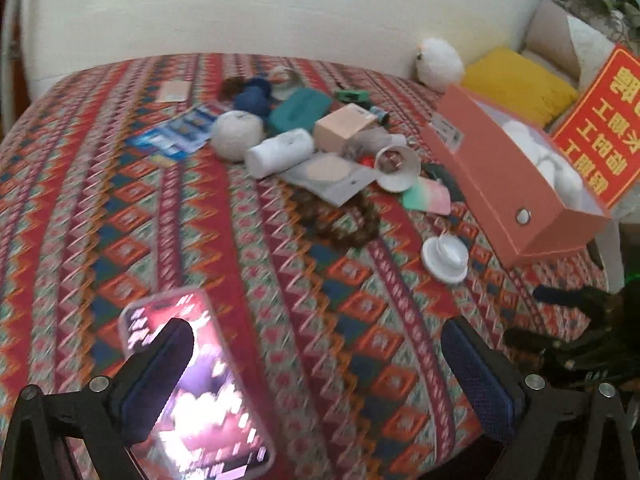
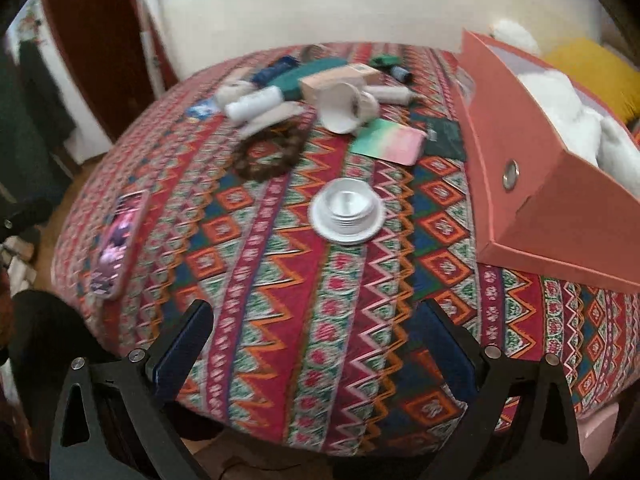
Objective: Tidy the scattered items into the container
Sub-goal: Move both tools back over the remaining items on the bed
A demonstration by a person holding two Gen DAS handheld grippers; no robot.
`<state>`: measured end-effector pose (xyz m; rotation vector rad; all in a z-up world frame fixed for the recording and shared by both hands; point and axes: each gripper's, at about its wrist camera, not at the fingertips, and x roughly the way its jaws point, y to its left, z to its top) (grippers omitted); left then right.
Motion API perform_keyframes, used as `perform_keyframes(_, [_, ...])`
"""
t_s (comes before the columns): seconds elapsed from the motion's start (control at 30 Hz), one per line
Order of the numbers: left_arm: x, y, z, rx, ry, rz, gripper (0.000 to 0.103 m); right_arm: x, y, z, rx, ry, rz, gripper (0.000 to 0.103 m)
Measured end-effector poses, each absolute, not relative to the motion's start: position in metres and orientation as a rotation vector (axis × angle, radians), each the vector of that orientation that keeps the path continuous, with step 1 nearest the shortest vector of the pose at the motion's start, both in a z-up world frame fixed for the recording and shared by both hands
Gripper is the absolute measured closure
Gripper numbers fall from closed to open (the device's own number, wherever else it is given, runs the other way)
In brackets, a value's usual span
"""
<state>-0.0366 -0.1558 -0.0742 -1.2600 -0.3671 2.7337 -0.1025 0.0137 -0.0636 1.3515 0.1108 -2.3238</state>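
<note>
Presently both grippers, left point(image 1: 316, 364) and right point(image 2: 316, 344), hang wide open, empty; next pickup likely the lid point(image 2: 347, 210), destined for box point(image 2: 560, 216).

The left gripper point(image 1: 316, 356) is sitting low in its frame, jaws spread wide; the right gripper point(image 2: 316, 336) is doing likewise, empty.

A red, green and orange zigzag pattern is shown on the tablecloth point(image 2: 320, 320); the box point(image 2: 560, 216) beside it is coloured salmon-pink.
</note>
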Motion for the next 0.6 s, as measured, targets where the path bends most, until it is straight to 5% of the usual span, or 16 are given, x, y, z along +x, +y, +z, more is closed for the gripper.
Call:
perform_keyframes(0.43, [-0.196, -0.197, -0.074, -1.288, -0.181, 2.595, 0.001, -0.168, -0.015, -0.055, 1.275, 0.053, -2.247, 0.005])
perform_keyframes(0.6, [-0.248, -0.229, -0.092, -1.375, -0.276, 2.559, 0.001, -0.204, -0.063, -0.025, 1.163, 0.136, -2.201, 0.005])
